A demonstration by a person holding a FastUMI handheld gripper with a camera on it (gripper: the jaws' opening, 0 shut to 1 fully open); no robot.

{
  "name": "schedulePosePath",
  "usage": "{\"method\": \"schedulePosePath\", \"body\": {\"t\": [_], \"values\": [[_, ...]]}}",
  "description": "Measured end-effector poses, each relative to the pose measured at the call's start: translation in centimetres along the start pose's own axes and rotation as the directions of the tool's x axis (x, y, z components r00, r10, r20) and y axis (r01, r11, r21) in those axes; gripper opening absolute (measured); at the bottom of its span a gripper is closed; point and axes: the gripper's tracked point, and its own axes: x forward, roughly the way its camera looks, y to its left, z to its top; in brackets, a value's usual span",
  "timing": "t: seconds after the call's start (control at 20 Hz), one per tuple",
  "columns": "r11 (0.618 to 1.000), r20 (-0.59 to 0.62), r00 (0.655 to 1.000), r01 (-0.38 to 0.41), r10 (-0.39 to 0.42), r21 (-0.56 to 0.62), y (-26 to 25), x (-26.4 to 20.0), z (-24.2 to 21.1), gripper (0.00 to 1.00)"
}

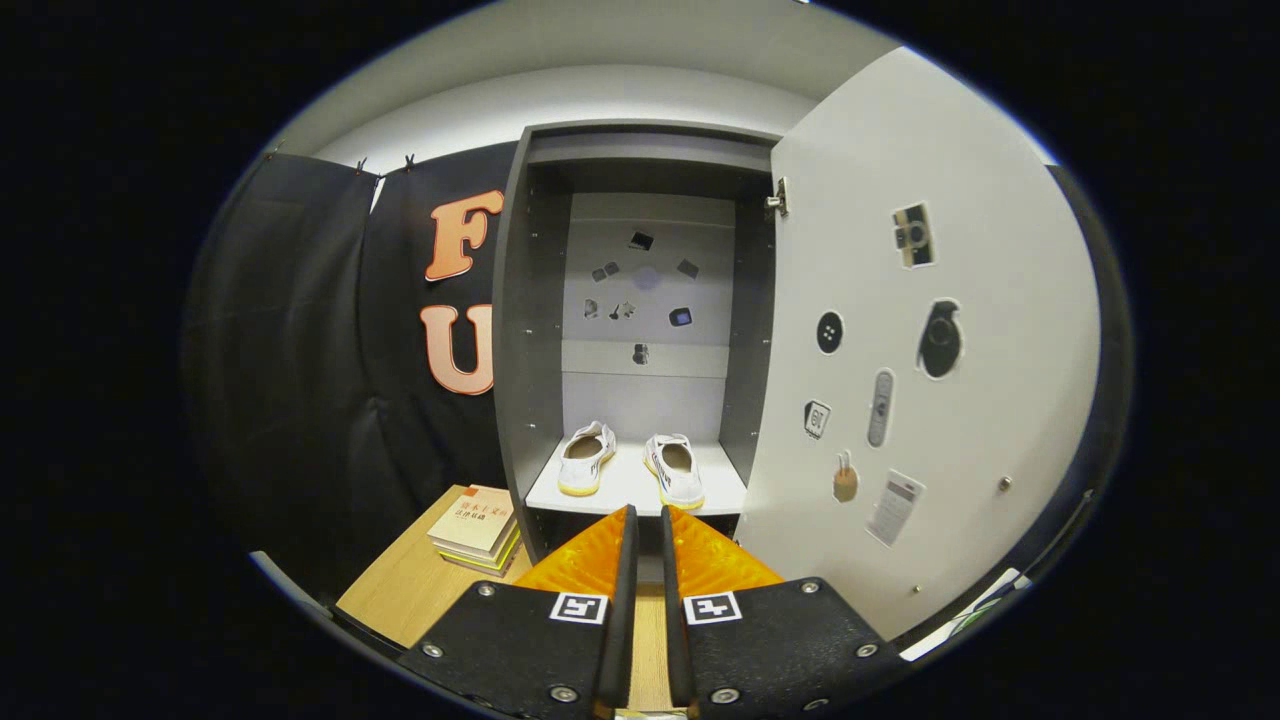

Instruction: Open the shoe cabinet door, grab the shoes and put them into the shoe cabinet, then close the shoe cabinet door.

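Jaws nearly closed, two fingers side by side with only a thin slit between them, and nothing held in that slit. They hang over the light wooden bench, tips pointing at the lower front edge of the tall grey shoe cabinet just ahead.

Inside the cabinet, two white canvas shoes with pale yellow soles sit on the white bottom shelf, just beyond the fingertips. One shoe stands toward the left side of the shelf, the other shoe toward the right; they are apart from each other, heels toward the camera and toes toward the back panel. Both rest flat on their soles.

One white cabinet door stands swung wide open to the right of the compartment, hinged at its upper left by a metal hinge. Seven stickers are dotted over its inner face. More small stickers, about eight, are scattered on the pale back panel above the shoes.

Left of the cabinet base, a stack of books lies on the bench, touching or nearly touching the cabinet's side; at least two volumes can be made out, the top one with a cream and red cover.
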Motion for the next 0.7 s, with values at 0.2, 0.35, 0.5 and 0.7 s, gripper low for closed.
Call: {"method": "schedulePosePath", "body": {"t": [0.2,0.35,0.5,0.7], "values": [[1.000,0.020,1.000,0.013,-0.013,0.021,-2.1,-3.5,-0.7,0.19],[0.998,0.019,0.998,0.060,-0.061,0.027,-4.7,-5.9,-1.3,0.26],[0.994,0.034,0.994,0.100,-0.101,0.034,-6.9,-8.1,-1.2,0.32],[0.988,0.033,0.988,0.150,-0.151,0.045,-10.4,-10.0,-1.9,0.38]]}}
